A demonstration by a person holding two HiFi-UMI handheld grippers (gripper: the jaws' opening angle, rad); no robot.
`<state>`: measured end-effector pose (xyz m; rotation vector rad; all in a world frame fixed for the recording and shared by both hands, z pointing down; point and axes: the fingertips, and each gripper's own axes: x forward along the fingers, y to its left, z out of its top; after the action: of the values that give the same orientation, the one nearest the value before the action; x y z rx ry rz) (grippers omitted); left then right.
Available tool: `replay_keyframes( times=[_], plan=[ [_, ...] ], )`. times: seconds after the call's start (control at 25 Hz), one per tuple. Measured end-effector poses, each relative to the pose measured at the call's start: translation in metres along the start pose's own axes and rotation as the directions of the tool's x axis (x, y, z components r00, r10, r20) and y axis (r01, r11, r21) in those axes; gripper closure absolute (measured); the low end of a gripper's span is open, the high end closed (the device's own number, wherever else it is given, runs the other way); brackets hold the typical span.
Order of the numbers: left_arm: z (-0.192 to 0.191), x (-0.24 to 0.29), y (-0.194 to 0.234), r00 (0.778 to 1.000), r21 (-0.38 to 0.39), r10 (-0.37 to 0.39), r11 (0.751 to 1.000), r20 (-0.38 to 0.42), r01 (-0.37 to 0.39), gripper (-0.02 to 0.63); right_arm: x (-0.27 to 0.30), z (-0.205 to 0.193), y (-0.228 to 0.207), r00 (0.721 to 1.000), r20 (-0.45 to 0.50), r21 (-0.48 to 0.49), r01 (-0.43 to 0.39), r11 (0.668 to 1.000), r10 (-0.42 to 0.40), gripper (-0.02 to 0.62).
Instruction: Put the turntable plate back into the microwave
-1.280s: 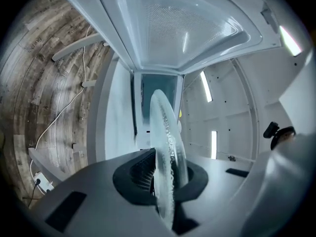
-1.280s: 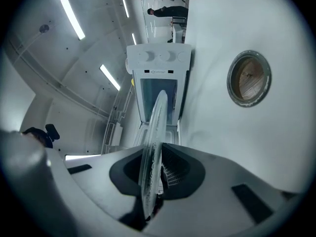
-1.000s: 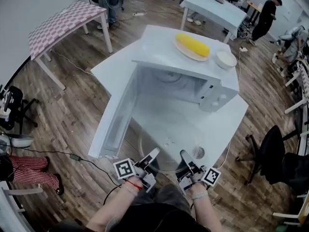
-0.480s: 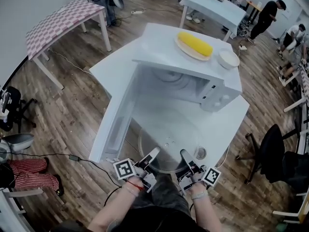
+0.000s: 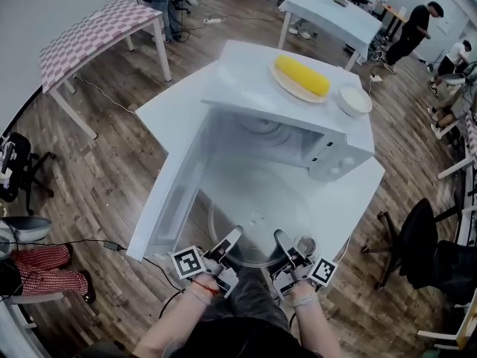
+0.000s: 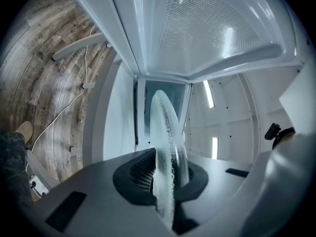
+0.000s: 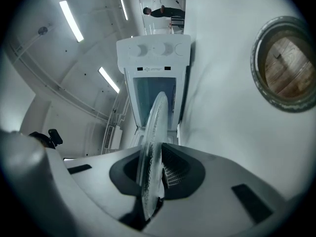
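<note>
From your head, the plate [image 5: 253,216] is held over the white table [image 5: 364,186] before the open microwave [image 5: 328,151], with wood floor [image 5: 97,185] around. Left gripper [image 5: 234,239] view: jaws clamp the plate's rim. Right gripper [image 5: 280,239] view: likewise, beside the table's hole [image 7: 284,65].

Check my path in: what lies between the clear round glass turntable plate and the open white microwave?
Nothing; the head view shows only bare white table between glass plate and white microwave.

We see a wood-plank floor [image 5: 97,177] all around, a checkered table [image 5: 97,32] far left beside a pale wall [image 5: 37,6], a white table [image 5: 332,13] farther off, a black office chair [image 5: 425,237] on the right, and strip lights [image 7: 71,21] overhead.
</note>
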<state>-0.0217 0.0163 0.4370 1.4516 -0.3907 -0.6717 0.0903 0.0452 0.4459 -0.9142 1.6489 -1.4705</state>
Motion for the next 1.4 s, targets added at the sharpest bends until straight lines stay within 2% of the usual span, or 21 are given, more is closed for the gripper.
replay_keyframes(
  times=[0.28, 1.4],
  plan=[
    [0.006, 0.012, 0.012, 0.999, -0.006, 0.019, 1.0, 0.041, -0.019, 0.574, 0.01, 0.016, -0.008, 1.0, -0.005, 0.011, 0.014, 1.0, -0.013, 0.548],
    [0.057, 0.079, 0.028, 0.996, -0.01, 0.025, 1.0, 0.083, -0.025, 0.574, 0.072, 0.076, -0.027, 1.0, 0.012, 0.024, 0.015, 1.0, -0.016, 0.548]
  ],
)
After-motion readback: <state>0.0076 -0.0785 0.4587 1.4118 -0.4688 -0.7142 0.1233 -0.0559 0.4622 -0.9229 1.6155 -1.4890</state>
